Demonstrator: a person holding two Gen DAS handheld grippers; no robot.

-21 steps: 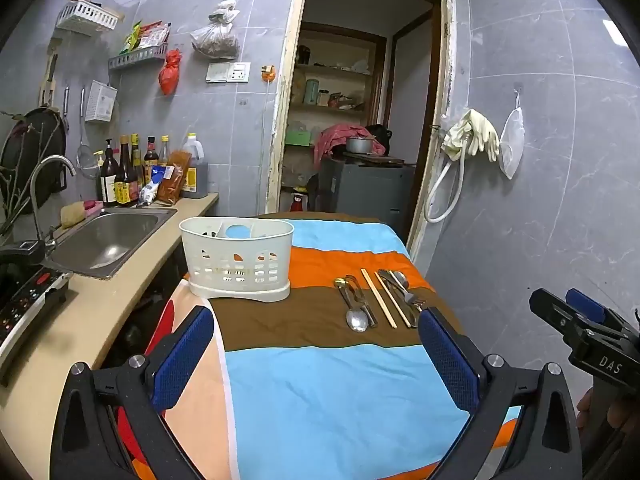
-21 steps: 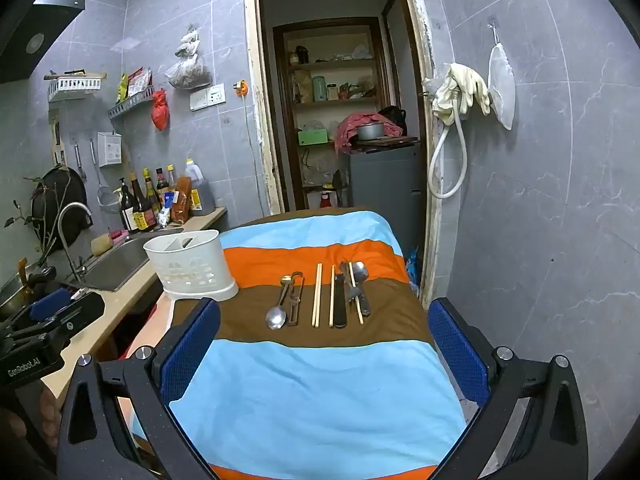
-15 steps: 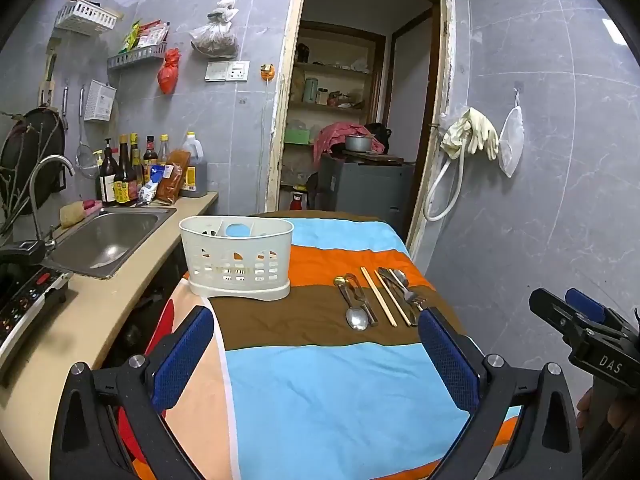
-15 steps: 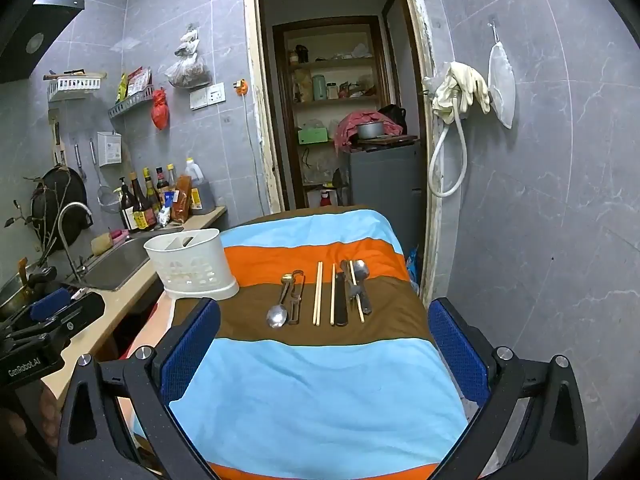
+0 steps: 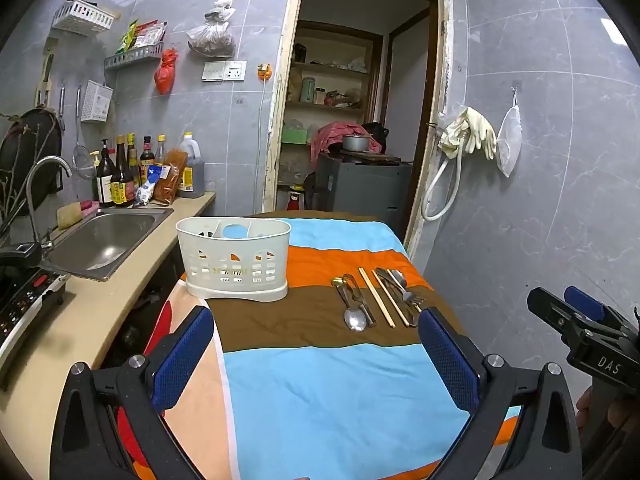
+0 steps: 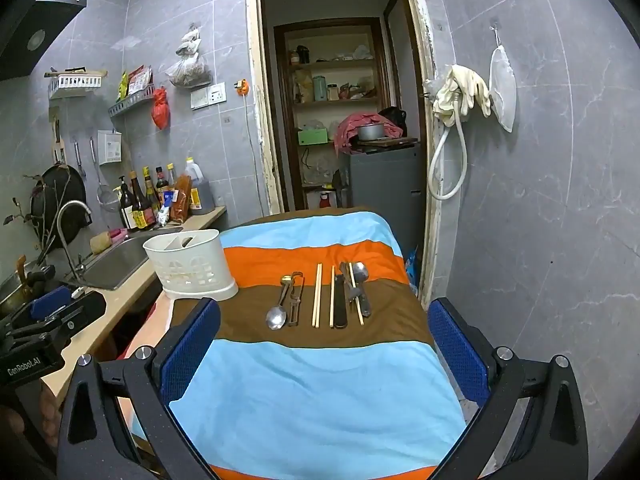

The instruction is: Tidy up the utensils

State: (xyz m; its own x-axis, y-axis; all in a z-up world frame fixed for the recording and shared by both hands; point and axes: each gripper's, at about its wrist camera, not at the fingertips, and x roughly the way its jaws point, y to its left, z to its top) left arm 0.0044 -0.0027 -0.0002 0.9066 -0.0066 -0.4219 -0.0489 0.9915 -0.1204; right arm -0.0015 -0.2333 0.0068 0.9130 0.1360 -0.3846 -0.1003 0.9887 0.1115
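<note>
Several utensils lie in a row on the bench's brown stripe; those at the right overlap and are hard to separate. The white caddy stands left. Left gripper and right gripper gape wide, empty.

right gripper hanging wide open over striped cloth; utensils lying in a row beside white caddy.

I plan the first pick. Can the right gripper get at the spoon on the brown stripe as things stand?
Probably yes. The right gripper has its jaws open and empty, and only bare cloth lies before the spoon. A dark tool lies right beside it.
</note>
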